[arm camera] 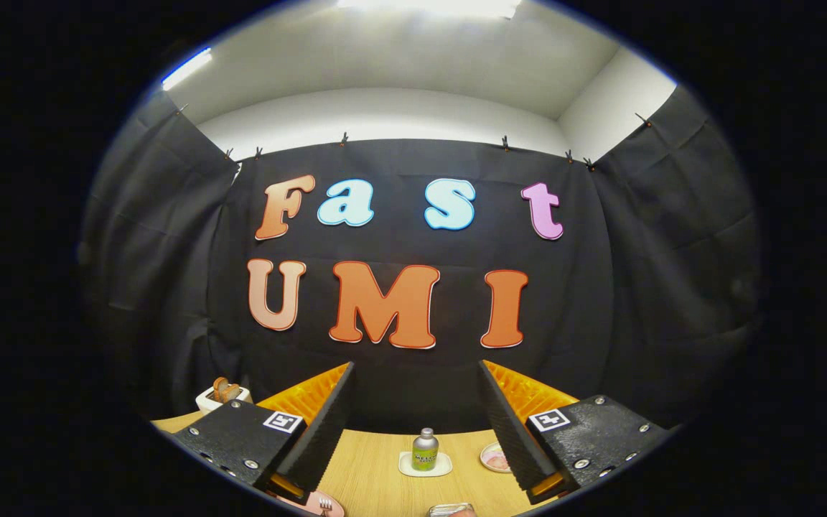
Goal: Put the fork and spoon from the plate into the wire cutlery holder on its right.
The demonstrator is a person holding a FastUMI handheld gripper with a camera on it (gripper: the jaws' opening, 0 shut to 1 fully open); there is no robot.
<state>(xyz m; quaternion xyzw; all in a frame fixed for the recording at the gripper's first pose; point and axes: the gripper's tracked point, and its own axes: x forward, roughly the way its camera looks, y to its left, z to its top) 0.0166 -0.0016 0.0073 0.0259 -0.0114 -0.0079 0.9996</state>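
My gripper is open, held level above the wooden table, with nothing between its fingers. Just below the left finger, the edge of a pink plate peeks out, and the tines of a fork lie on it. The spoon is hidden. At the near edge of the table, between the fingers, the top of a shiny metal object shows; I cannot tell whether it is the wire cutlery holder.
A small metal bottle stands on a white coaster ahead between the fingers. A small pink dish lies beside the right finger. A white toaster with bread stands at the far left of the table.
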